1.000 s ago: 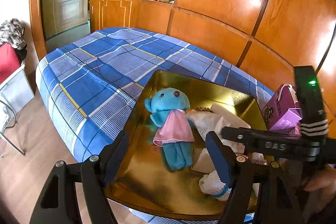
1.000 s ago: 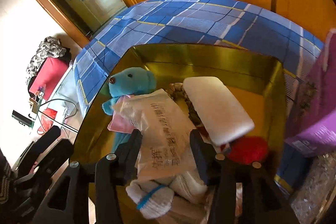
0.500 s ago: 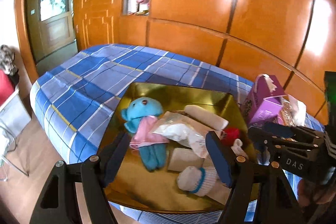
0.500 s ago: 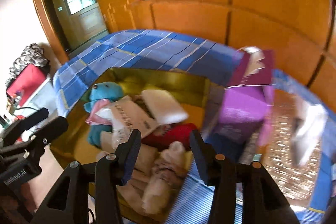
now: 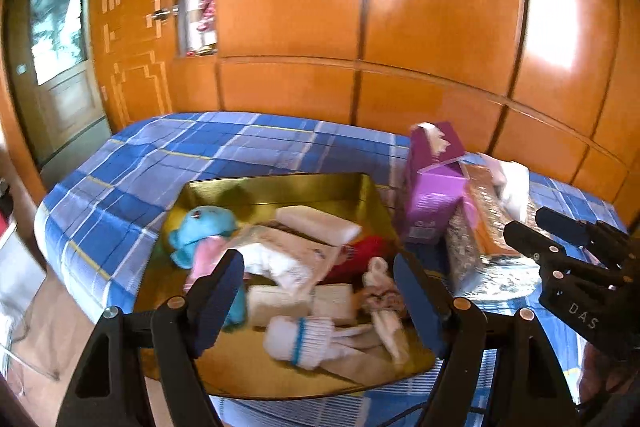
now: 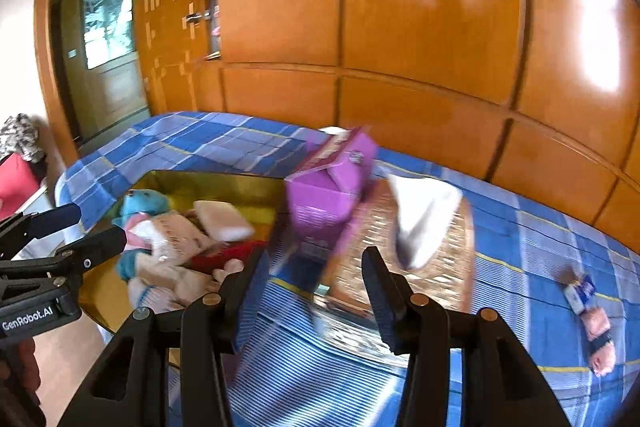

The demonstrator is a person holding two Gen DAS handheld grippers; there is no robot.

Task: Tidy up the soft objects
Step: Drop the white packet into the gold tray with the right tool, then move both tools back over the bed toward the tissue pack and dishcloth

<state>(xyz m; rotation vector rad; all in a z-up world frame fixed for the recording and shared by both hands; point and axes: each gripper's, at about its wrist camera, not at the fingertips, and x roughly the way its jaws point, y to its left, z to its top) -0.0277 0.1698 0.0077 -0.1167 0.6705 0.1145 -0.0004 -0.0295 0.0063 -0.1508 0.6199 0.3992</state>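
A gold tray on the blue plaid bed holds a blue plush toy in a pink cloth, a white pad, a plastic packet, a red item and rolled white socks. My left gripper is open and empty above the tray's near edge. My right gripper is open and empty, right of the tray, facing a purple box and a patterned tissue box. A small soft item lies far right on the bed.
The purple box and tissue box stand right of the tray. Orange wooden wardrobe panels line the back. A door is at left. The bed edge drops to the floor at left.
Both grippers have pulled back and swung right. The right gripper let go of the plastic packet, which now lies in the tray; its view has shifted from the tray to the boxes.
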